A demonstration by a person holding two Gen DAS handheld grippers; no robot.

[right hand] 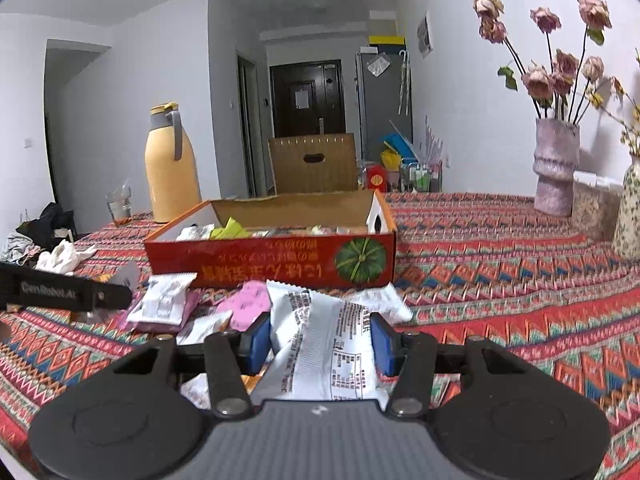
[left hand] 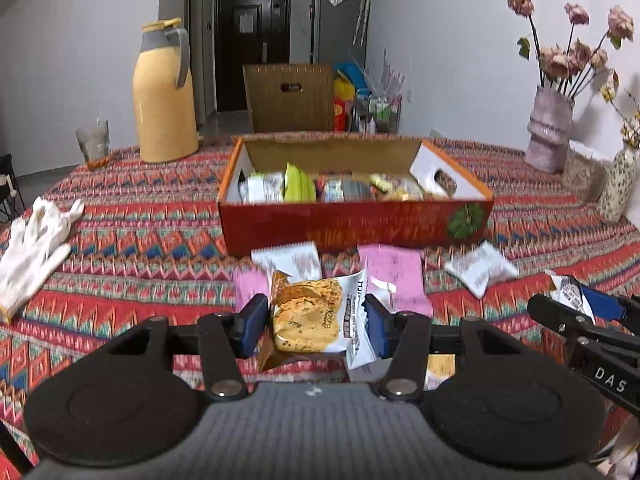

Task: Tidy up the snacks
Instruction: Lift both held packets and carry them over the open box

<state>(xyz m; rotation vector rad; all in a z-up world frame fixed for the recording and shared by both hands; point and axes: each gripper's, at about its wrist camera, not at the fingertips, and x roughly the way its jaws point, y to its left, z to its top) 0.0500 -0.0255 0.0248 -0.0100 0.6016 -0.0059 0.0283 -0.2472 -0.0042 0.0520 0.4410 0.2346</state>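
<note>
- The left gripper (left hand: 316, 320) is closed on a biscuit packet (left hand: 308, 320), pads at its sides, printed face toward the camera.
- The right gripper (right hand: 320, 340) clamps a white snack packet (right hand: 324, 348), long axis running away from the camera.
- Beyond lie loose pink packets (left hand: 396, 276) on the patterned tablecloth (left hand: 140, 240).
- Farthest, the red box (left hand: 352, 220) lies crosswise, holding snacks.

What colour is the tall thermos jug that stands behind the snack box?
The thermos jug is pale yellow-orange with a grey handle and collar, best seen in the left wrist view.
</note>
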